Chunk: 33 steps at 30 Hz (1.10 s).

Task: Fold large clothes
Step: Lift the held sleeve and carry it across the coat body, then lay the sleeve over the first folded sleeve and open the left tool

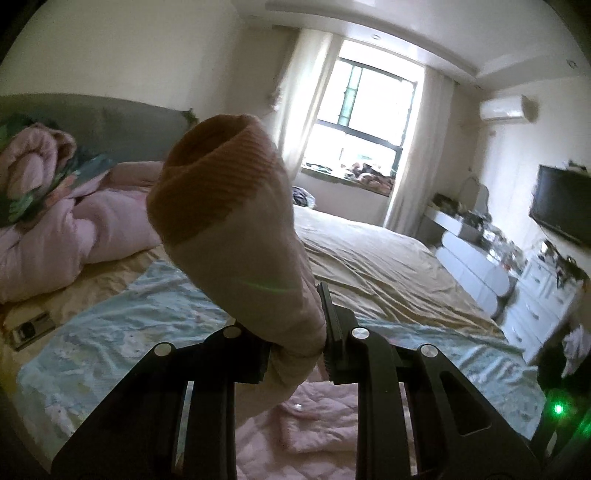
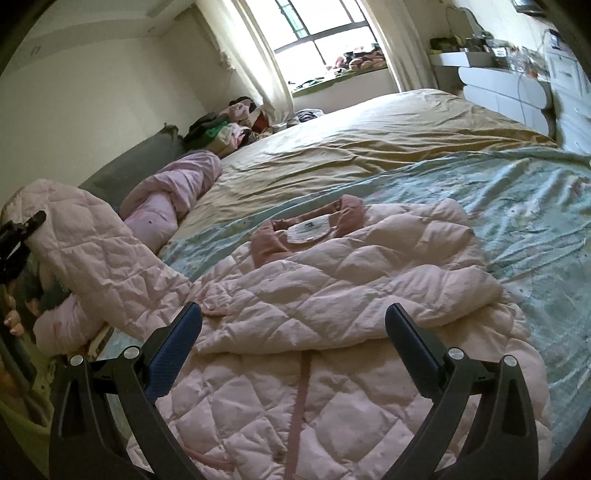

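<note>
Holding a sleeve (image 1: 236,221) up off the bed (image 1: 388,266), left gripper (image 1: 295,354) pinched tight on it just below the brown cuff (image 1: 218,170). Lifted that way, likely, to swing it over the coat (image 2: 332,295) for a fold. Lying spread on the blue sheet (image 2: 517,206), front up, collar (image 2: 306,225) toward the window (image 2: 321,26). Hanging over the coat's middle, right gripper (image 2: 293,325) wide open and holding nothing, maybe ready to press the coat flat or grab the other side. One sleeve up, fold not done yet.
</note>
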Each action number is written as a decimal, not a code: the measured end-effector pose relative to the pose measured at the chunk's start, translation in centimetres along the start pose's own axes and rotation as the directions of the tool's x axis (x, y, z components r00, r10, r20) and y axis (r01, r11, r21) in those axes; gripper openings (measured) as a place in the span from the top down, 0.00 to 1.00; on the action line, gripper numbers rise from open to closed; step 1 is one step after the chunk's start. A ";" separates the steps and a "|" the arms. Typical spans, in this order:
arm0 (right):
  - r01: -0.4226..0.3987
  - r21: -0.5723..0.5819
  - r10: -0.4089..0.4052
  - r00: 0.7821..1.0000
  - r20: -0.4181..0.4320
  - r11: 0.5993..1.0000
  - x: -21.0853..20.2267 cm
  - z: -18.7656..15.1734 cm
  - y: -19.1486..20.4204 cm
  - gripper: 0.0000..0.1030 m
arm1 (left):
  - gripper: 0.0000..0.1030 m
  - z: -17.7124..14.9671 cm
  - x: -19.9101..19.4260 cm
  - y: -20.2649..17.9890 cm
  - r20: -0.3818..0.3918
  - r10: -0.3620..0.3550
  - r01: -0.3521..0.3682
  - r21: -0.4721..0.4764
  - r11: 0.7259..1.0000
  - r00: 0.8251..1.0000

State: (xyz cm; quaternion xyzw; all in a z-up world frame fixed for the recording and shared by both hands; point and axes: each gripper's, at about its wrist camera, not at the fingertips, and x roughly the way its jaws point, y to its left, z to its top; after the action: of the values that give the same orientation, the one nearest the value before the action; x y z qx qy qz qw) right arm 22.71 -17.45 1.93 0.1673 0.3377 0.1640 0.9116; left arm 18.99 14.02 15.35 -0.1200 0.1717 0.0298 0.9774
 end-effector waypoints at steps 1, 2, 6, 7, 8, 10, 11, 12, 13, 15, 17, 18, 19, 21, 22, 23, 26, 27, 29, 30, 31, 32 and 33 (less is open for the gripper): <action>0.002 0.006 -0.002 1.000 0.002 1.000 -0.1 0.1 -0.3 0.04 | 0.86 -0.1 0.3 -0.3 -0.004 -0.009 0.009 0.010 1.000 1.000; 0.004 0.016 -0.004 1.000 0.006 1.000 -0.3 0.1 -0.8 0.04 | 0.86 -0.3 0.6 -0.8 -0.009 -0.017 0.017 0.018 1.000 1.000; 0.014 0.042 -0.014 1.000 0.016 0.999 -0.7 0.2 -2.5 0.04 | 0.86 -1.3 1.8 -3.4 -0.039 -0.055 0.058 0.058 0.997 0.998; 0.016 0.051 -0.017 1.000 0.019 0.999 -0.9 0.2 -2.9 0.04 | 0.86 -1.5 2.2 -4.1 -0.046 -0.064 0.067 0.067 0.996 0.997; 0.020 0.059 -0.021 1.000 0.022 0.998 -1.0 0.3 -3.4 0.04 | 0.86 -1.9 2.5 -4.8 -0.055 -0.074 0.078 0.079 0.994 0.996; 0.033 0.079 -0.035 0.999 0.029 0.996 -1.4 0.3 -4.5 0.04 | 0.86 -2.5 3.0 -6.2 -0.071 -0.093 0.100 0.101 0.990 0.993; 0.035 0.087 -0.038 0.999 0.031 0.996 -1.5 0.3 -4.9 0.04 | 0.86 -2.8 3.2 -6.8 -0.078 -0.101 0.109 0.109 0.988 0.992; 0.040 0.098 -0.043 0.998 0.034 0.994 -1.6 0.4 -5.4 0.04 | 0.86 -3.3 3.6 -7.4 -0.089 -0.112 0.122 0.122 0.985 0.990; 0.046 0.111 -0.051 0.998 0.038 0.993 -1.8 0.4 -6.0 0.04 | 0.86 -3.7 3.8 -8.0 -0.099 -0.120 0.133 0.131 0.982 0.988; 0.055 0.126 -0.061 0.997 0.044 0.990 -2.1 0.5 -6.8 0.04 | 0.86 -4.7 4.4 -9.1 -0.124 -0.141 0.159 0.147 0.976 0.982; 0.068 0.142 -0.076 0.996 0.052 0.987 -2.5 0.6 -7.8 0.04 | 0.86 -5.6 4.9 -10.2 -0.146 -0.155 0.179 0.163 0.970 0.977; 0.073 0.149 -0.082 0.995 0.056 0.986 -2.6 0.7 -8.2 0.04 | 0.86 -6.2 5.3 -10.8 -0.159 -0.162 0.189 0.174 0.966 0.974; 0.077 0.155 -0.087 0.995 0.058 0.985 -2.8 0.7 -8.5 0.04 | 0.86 -6.6 5.3 -11.0 -0.168 -0.169 0.198 0.179 0.964 0.971; 0.087 0.170 -0.099 0.993 0.064 0.982 -3.1 0.8 -9.3 0.04 | 0.86 -7.2 5.6 -11.7 -0.186 -0.178 0.212 0.187 0.959 0.966; 0.092 0.176 -0.105 0.992 0.066 0.980 -3.3 0.8 -9.6 0.04 | 0.86 -7.6 5.9 -11.9 -0.196 -0.183 0.221 0.191 0.956 0.963; 0.098 0.184 -0.113 0.991 0.069 0.978 -3.4 0.8 -10.0 0.04 | 0.86 -8.1 6.1 -12.3 -0.207 -0.188 0.229 0.198 0.953 0.960; 0.107 0.208 -0.124 0.990 0.072 0.972 -3.7 0.9 -11.0 0.04 | 0.86 -9.7 6.9 -13.4 -0.245 -0.203 0.260 0.224 0.939 0.948; 0.107 0.217 -0.126 0.989 0.072 0.970 -3.8 0.9 -11.3 0.04 | 0.86 -10.2 7.2 -13.8 -0.258 -0.208 0.269 0.229 0.936 0.943; 0.105 0.239 -0.126 0.989 0.074 0.965 -4.0 0.9 -11.9 0.04 | 0.86 -11.1 7.7 -14.5 -0.284 -0.213 0.284 0.238 0.929 0.935; 0.106 0.244 -0.128 0.989 0.075 0.964 -4.0 0.9 -12.0 0.04 | 0.86 -11.5 7.9 -14.8 -0.294 -0.214 0.290 0.245 0.925 0.931; 0.110 0.250 -0.133 0.988 0.076 0.962 -4.1 0.9 -12.3 0.04 | 0.86 -11.9 8.1 -15.1 -0.305 -0.211 0.294 0.257 0.921 0.929; 0.113 0.252 -0.136 0.988 0.076 0.961 -4.1 0.9 -12.4 0.04 | 0.86 -12.6 8.4 -15.6 -0.320 -0.205 0.298 0.275 0.914 0.925; 0.119 0.255 -0.142 0.987 0.075 0.960 -4.0 0.9 -12.6 0.04 | 0.86 -13.1 8.6 -15.9 -0.330 -0.203 0.303 0.288 0.908 0.922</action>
State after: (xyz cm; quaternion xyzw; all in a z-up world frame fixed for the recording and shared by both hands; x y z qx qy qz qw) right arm 22.76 -30.49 -0.40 0.2656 0.3233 0.0518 0.9068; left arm 24.38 -4.43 4.03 0.0227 0.2998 -0.1462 0.9425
